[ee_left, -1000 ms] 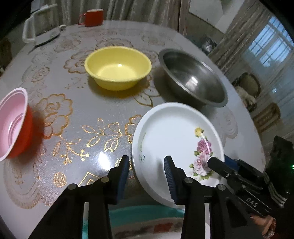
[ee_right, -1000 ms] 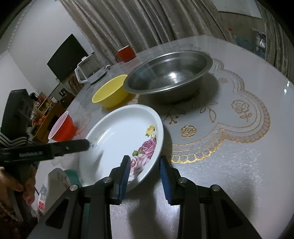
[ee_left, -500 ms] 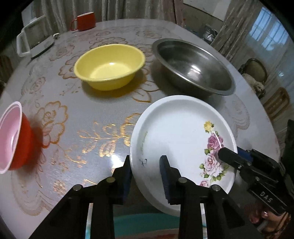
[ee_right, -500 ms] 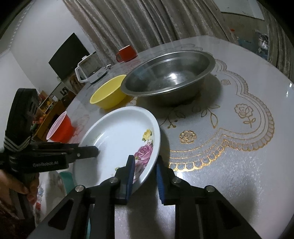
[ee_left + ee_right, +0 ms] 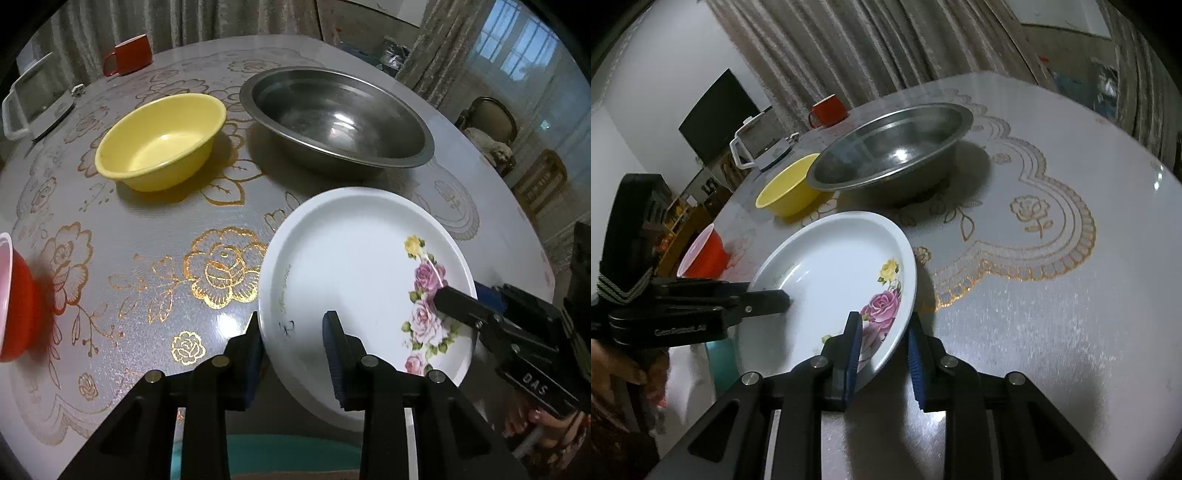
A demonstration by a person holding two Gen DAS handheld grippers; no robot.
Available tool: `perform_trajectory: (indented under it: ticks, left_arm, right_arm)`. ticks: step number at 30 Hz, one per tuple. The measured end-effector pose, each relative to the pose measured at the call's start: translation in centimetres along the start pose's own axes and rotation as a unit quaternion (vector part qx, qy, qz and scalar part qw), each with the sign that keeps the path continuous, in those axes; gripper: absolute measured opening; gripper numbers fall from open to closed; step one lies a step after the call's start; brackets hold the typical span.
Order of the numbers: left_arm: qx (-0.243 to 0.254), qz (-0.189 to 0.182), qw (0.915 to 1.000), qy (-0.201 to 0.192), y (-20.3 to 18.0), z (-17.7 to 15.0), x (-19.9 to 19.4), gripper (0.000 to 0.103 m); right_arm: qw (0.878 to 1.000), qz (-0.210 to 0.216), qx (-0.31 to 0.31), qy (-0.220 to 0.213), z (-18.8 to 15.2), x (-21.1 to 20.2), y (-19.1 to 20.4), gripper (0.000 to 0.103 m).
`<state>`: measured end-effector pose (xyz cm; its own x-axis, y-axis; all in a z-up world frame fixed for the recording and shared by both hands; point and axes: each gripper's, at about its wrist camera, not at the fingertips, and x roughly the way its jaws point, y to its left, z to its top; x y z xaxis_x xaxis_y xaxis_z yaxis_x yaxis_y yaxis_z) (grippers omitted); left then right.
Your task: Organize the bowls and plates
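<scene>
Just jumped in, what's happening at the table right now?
A person is holding the white floral plate with both tools: the left tool at its left rim, the right tool at the rose side. Both tools' jaws are opening slightly. The yellow bowl, steel basin and red bowl sit untouched on the table.

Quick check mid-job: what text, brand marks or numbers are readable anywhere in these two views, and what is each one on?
"DAS": white letters on the right gripper body, seen from the left wrist.
"GenRobot_AI", as best it reads: faint grey print on the left gripper body, seen from the right wrist.
Gold script along the inner wall of the flowered plate, with a small dark mark below it: too small to read.
Nothing else is legible.
</scene>
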<state>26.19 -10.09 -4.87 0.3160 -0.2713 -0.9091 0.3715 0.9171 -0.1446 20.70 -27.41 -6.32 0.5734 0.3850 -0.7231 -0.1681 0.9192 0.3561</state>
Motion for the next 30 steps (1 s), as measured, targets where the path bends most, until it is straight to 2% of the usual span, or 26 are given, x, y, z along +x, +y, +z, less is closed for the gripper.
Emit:
perform_trajectory:
  ticks: [7,11,14,17,19,21,23,25,28,30]
  left_arm:
    - [0.019,-0.011,0.9998,-0.003,-0.3,-1.0,-0.5,0.033]
    - [0.054,-0.014,0.9984,0.000,-1.4,-2.0,-0.8,0.047]
    - [0.043,-0.011,0.9989,0.012,-1.9,-1.6,-0.6,0.052]
    - [0.031,-0.007,0.9994,0.014,-1.7,-1.3,-0.7,0.047]
    - [0.019,-0.006,0.9998,0.009,-1.1,-1.0,-0.7,0.035]
    - [0.005,-0.015,0.9999,0.004,-0.2,-1.0,-0.9,0.030]
    - [0.001,-0.018,0.9998,-0.001,0.2,-1.3,-1.0,0.028]
    - [0.011,0.000,0.9999,-0.008,-0.3,-1.4,-1.2,0.029]
    - [0.044,0.034,0.9979,-0.033,-2.0,-2.0,-1.8,0.029]
    - [0.060,0.035,0.9967,-0.043,-2.9,-2.2,-2.1,0.028]
  right_arm:
    - [1.000,-0.002,-0.010,-0.010,-0.2,-0.2,-0.1,0.021]
    - [1.000,0.000,-0.009,-0.011,-0.4,-0.6,-0.5,0.021]
    - [1.000,0.008,0.002,-0.011,-0.5,-0.7,-0.7,0.021]
    - [1.000,0.012,0.009,-0.011,-0.5,-0.5,-0.9,0.021]
    - [1.000,0.012,0.005,-0.009,-0.4,-0.5,-0.8,0.021]
    - [1.000,0.013,0.005,-0.010,-0.5,-0.5,-0.8,0.022]
    - [1.000,0.014,0.003,-0.012,-0.5,-0.5,-0.8,0.022]
    - [1.000,0.011,0.001,-0.012,-0.5,-0.5,-0.7,0.022]
    - [1.000,-0.001,-0.010,-0.013,-0.5,-0.6,-0.3,0.022]
    - [1.000,-0.001,-0.013,-0.014,-0.6,-0.8,-0.7,0.022]
